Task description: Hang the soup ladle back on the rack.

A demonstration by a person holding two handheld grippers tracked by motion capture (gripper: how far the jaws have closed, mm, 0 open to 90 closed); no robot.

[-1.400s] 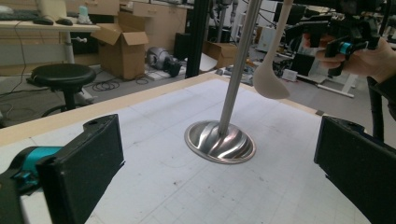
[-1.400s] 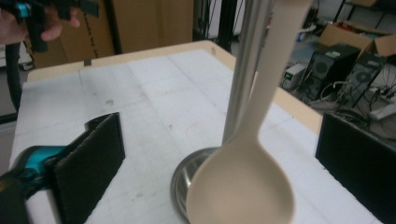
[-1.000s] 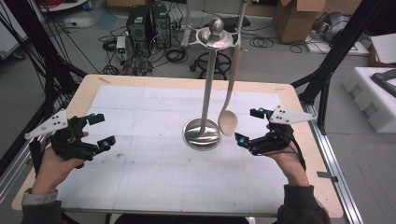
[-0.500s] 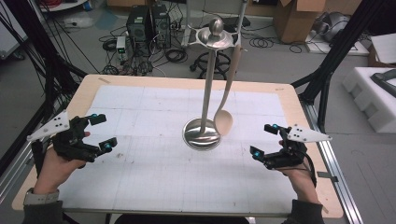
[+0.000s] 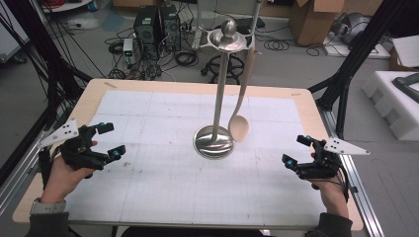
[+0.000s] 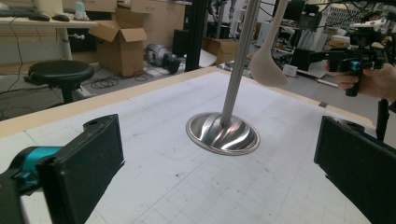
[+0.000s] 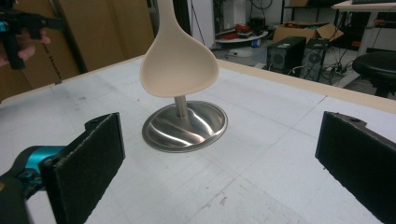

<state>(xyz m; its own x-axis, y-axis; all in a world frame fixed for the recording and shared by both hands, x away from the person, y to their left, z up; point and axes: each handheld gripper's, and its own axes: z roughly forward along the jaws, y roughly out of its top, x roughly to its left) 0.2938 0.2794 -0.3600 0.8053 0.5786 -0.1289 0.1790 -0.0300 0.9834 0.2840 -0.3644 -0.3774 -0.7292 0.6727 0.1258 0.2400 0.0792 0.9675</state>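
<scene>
Left gripper point(image 5: 106, 139): jaws spread wide, nothing between them; held in the person's left hand point(image 5: 64, 170) above the mat, well to the left of the stand base.
Right gripper point(image 5: 298, 151): jaws spread wide, nothing between them; held in the person's right hand point(image 5: 332, 190) above the mat, well to the right of the stand base and slightly nearer the person than the base.
Stand base point(image 5: 213, 141): round polished metal disc resting on the mat, about midway between the two grippers. In the left gripper view the base point(image 6: 222, 133) lies ahead between the jaws; in the right gripper view the base point(image 7: 186, 125) lies ahead, left of centre.
Stand pole point(image 5: 219, 91): upright metal rod rising from the centre of the base to a dished top with a ball knob point(image 5: 228, 35).
Spoon point(image 5: 239, 127): cream-coloured, hanging by its handle from the stand top; bowl down, just beside the pole on the right, clear of the base. In the right gripper view the bowl point(image 7: 179, 67) hangs in front of the pole.
Mat point(image 5: 163, 187): white gridded sheet under the base, covering most of the table.
Table point(image 5: 321, 129): light wooden edge visible around the mat.
</scene>
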